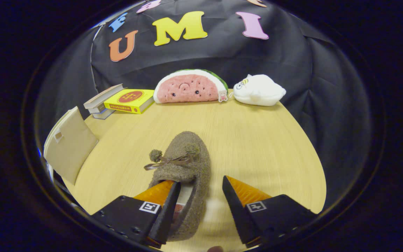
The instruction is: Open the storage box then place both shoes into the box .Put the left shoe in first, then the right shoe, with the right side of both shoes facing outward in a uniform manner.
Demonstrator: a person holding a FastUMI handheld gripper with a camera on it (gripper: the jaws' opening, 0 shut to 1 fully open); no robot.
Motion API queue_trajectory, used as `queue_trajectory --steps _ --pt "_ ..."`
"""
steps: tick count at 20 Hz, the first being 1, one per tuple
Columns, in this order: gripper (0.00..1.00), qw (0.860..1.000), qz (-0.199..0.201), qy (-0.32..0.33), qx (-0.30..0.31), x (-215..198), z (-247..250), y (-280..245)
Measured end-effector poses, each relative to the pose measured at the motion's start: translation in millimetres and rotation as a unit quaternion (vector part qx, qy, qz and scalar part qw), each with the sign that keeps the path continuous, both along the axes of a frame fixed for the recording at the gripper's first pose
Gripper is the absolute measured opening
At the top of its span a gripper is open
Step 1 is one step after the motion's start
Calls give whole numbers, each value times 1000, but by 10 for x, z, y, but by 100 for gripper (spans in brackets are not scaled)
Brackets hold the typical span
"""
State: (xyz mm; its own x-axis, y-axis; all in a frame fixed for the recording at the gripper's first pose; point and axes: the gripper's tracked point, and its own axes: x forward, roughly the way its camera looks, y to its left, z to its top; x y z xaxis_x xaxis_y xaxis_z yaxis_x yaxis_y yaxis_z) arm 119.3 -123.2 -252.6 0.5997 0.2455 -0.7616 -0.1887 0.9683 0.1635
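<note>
Gripper view: one shoe (184,175), open-fingered tool (200,194).

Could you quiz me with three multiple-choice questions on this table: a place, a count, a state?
1. Where is the fuzzy brown slipper?
A. between the gripper fingers
B. on the books
C. behind the watermelon plush

2. How many plush toys sit along the black cloth wall?
A. one
B. two
C. four

3. How does the gripper stand?
A. open
C. shut on the slipper
B. shut on a book

Answers: 1 A, its heel lies between the fingers, toe beyond them. 2 B, the watermelon plush and a white plush. 3 A, a wide gap shows; the right finger is clear of the slipper.
</note>
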Motion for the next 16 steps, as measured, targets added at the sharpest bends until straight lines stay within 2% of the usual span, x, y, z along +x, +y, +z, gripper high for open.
queue_trajectory --steps 3,5,6,10,16 --pt "33 999 -21 2 -34 94 -74 -115" --pt "6 999 -35 12 -9 60 -60 -87" --pt "1 999 -46 13 0 65 -43 -82" --pt "0 997 -76 13 17 -29 77 -27" --pt "0 992 -117 -17 41 -258 724 451"
